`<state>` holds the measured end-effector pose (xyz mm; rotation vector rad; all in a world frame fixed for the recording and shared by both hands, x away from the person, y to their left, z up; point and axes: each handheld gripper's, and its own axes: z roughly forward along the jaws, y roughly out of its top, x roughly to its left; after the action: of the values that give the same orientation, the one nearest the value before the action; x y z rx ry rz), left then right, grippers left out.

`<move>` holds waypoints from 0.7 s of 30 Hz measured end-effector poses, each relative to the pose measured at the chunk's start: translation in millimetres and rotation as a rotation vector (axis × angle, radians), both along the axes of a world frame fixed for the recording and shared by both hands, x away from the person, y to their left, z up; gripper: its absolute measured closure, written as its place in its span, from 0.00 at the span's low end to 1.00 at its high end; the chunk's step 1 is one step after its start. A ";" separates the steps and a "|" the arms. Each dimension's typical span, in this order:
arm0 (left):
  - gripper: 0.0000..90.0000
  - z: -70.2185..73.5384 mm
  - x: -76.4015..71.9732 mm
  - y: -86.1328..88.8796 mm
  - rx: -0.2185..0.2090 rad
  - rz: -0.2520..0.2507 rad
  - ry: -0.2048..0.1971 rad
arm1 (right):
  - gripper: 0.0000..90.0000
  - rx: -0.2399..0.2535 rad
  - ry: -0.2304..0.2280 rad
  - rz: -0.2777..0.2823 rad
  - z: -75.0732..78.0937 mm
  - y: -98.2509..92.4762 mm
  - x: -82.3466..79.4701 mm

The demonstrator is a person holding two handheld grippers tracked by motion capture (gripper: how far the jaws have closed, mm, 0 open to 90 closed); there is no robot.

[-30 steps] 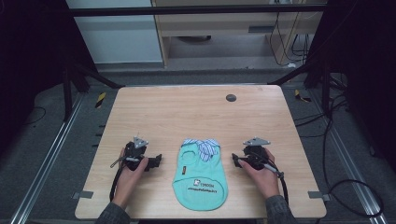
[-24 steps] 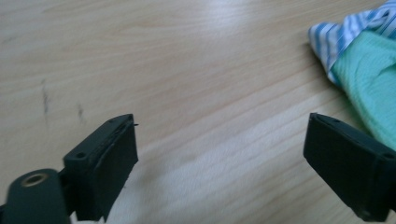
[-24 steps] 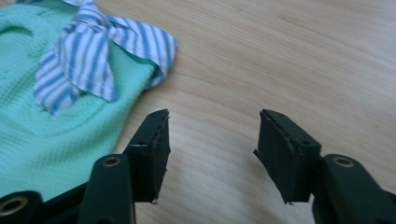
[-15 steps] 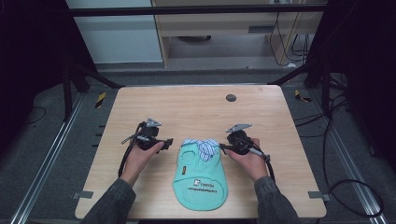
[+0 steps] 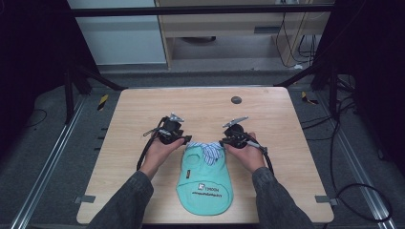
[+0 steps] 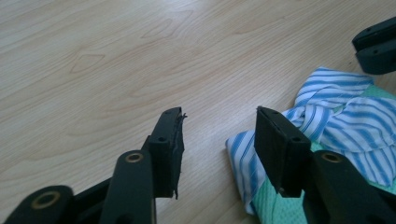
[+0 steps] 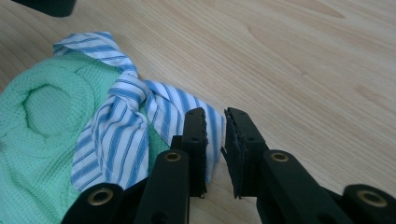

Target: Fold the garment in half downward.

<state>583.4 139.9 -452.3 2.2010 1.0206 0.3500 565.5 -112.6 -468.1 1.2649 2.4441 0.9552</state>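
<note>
On the table (image 5: 143,119) a green garment (image 5: 205,179) lies with its long axis running toward the person, its striped collar (image 5: 208,150) at the far end between both grippers. The left gripper (image 6: 219,140), jaws just closing and half open, straddles the collar's corner without pressing it. The right gripper (image 7: 215,140) has nearly closed (a narrow gap remains); whether fabric sits between those pads is hard to make out.
</note>
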 end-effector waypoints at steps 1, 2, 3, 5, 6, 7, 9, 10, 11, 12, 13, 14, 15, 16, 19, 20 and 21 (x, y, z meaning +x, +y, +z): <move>0.61 -1.0 0.6 -2.7 0.006 -0.002 0.000 | 0.85 0.000 0.002 0.007 -1.8 0.8 1.0; 0.61 -2.9 1.4 -5.0 0.016 -0.012 0.002 | 0.85 0.000 0.002 0.007 -1.8 0.8 1.0; 0.61 -5.3 2.2 -6.9 0.024 -0.012 0.008 | 0.84 -0.003 -0.001 0.005 -3.3 1.5 2.3; 0.61 -11.0 3.4 -9.6 0.043 -0.023 0.029 | 0.81 -0.010 0.002 0.002 -6.1 1.8 5.9; 0.59 -13.4 3.5 -10.6 0.048 -0.022 0.032 | 0.79 -0.016 0.009 -0.005 -7.6 2.1 7.4; 0.59 -16.2 3.4 -11.3 0.054 -0.025 0.040 | 0.79 -0.020 0.009 -0.005 -8.7 2.1 8.5; 0.59 -21.0 2.5 -11.0 0.062 -0.025 0.040 | 0.77 -0.016 0.013 -0.013 -11.5 3.0 10.2; 0.58 -22.7 2.3 -11.0 0.057 -0.022 0.042 | 0.76 -0.012 0.012 -0.013 -12.2 3.7 10.3; 0.57 -24.6 2.4 -10.2 0.057 -0.023 0.049 | 0.74 -0.017 0.013 -0.012 -12.7 4.0 10.3; 0.56 -26.2 2.5 -9.5 0.057 -0.027 0.058 | 0.73 -0.017 0.018 -0.012 -13.5 5.0 10.2; 0.56 -28.3 2.8 -9.2 0.056 -0.030 0.062 | 0.72 -0.017 0.017 -0.010 -14.7 6.0 10.6; 0.54 -29.3 2.8 -9.2 0.056 -0.033 0.068 | 0.72 -0.021 0.020 -0.008 -15.4 6.7 11.0; 0.54 -30.0 2.8 -9.2 0.057 -0.037 0.068 | 0.71 -0.019 0.023 -0.008 -15.8 7.2 11.4; 0.54 -30.4 2.8 -9.3 0.056 -0.040 0.071 | 0.71 -0.019 0.024 -0.006 -16.5 7.8 11.7; 0.53 -32.0 3.0 -10.0 0.056 -0.047 0.077 | 0.69 -0.025 0.025 0.003 -18.1 9.7 12.0; 0.53 -32.5 3.1 -10.0 0.053 -0.048 0.077 | 0.69 -0.028 0.026 0.006 -18.6 10.3 12.1; 0.52 -32.7 3.2 -9.6 0.054 -0.052 0.075 | 0.69 -0.030 0.027 0.006 -18.3 10.9 12.1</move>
<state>586.7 130.3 -485.0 2.3004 1.0022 0.2761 577.6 -101.7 -486.4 1.2689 2.4743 0.9048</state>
